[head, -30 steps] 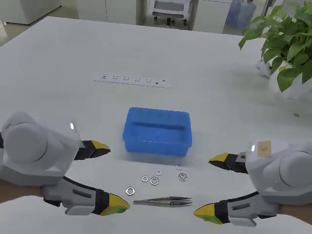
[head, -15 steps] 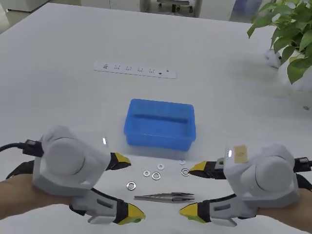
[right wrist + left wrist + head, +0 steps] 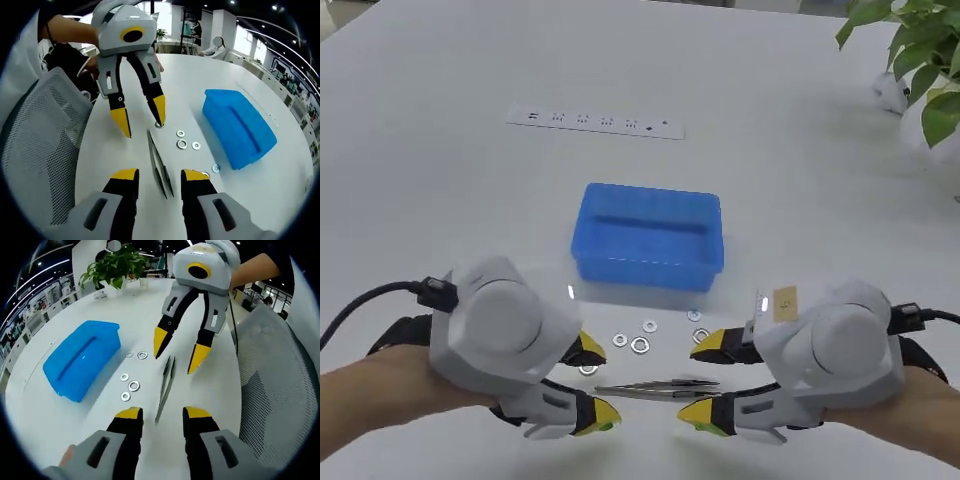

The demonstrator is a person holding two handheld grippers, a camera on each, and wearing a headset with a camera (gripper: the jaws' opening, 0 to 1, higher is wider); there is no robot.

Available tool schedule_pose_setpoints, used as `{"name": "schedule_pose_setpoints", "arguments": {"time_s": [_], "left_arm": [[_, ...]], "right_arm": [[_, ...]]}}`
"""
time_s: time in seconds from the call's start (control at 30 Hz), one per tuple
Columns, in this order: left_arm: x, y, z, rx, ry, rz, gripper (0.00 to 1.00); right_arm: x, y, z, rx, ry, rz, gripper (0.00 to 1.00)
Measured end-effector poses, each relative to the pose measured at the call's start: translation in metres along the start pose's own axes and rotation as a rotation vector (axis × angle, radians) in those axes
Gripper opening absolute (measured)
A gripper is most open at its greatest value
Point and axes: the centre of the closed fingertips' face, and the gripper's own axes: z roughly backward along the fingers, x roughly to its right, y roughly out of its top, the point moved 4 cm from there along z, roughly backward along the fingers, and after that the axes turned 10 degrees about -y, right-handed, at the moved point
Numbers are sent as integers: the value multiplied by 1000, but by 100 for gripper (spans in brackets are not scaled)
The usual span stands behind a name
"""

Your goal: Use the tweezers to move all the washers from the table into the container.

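Note:
Slim metal tweezers point(image 3: 650, 388) lie on the white table, between my two grippers. My left gripper point(image 3: 595, 382) stands open at their left end, and my right gripper point(image 3: 700, 380) stands open at their right end; neither holds anything. In the left gripper view the tweezers point(image 3: 165, 387) point away from my open jaws toward the right gripper point(image 3: 179, 350). Several small washers point(image 3: 640, 345) lie just beyond the tweezers, in front of the blue container point(image 3: 650, 235). One washer point(image 3: 160, 125) sits right at a left fingertip. The container point(image 3: 240, 127) looks empty.
A white power strip point(image 3: 595, 122) lies beyond the container. A potted plant point(image 3: 920, 50) stands at the far right corner. A grey mesh chair point(image 3: 270, 390) is at the table's near edge, behind the grippers.
Both grippers have moved inward from the sides and now flank the tweezers' ends. The head camera has tilted down and closer. The tweezers and washers have not moved.

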Motion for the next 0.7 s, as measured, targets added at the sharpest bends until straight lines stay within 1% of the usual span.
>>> {"name": "schedule_pose_setpoints", "arguments": {"time_s": [0.07,0.23,0.4,0.5,0.53,0.57,0.6,0.7], "left_arm": [[-1,0,-2,-10,-4,-12,35],[-2,-6,-5,-65,-16,-38,32],[-2,-7,-7,-76,-25,-49,30],[-3,-10,-9,-94,-34,-60,29],[-3,-9,-9,-93,-37,-75,28],[-3,-9,-9,-93,-42,-63,29],[-3,-8,-9,-85,-53,-53,29],[-4,-9,-9,-84,-50,-59,28]], "right_arm": [[1,-1,-2,-6,5,2,33],[0,0,-9,-21,27,10,30],[-1,2,-15,-29,46,31,28],[-2,1,-17,-42,53,50,27],[-1,1,-18,-45,55,55,27],[-1,1,-18,-46,57,54,26],[-1,0,-19,-49,60,51,26],[-3,-1,-20,-58,70,58,23]]}}
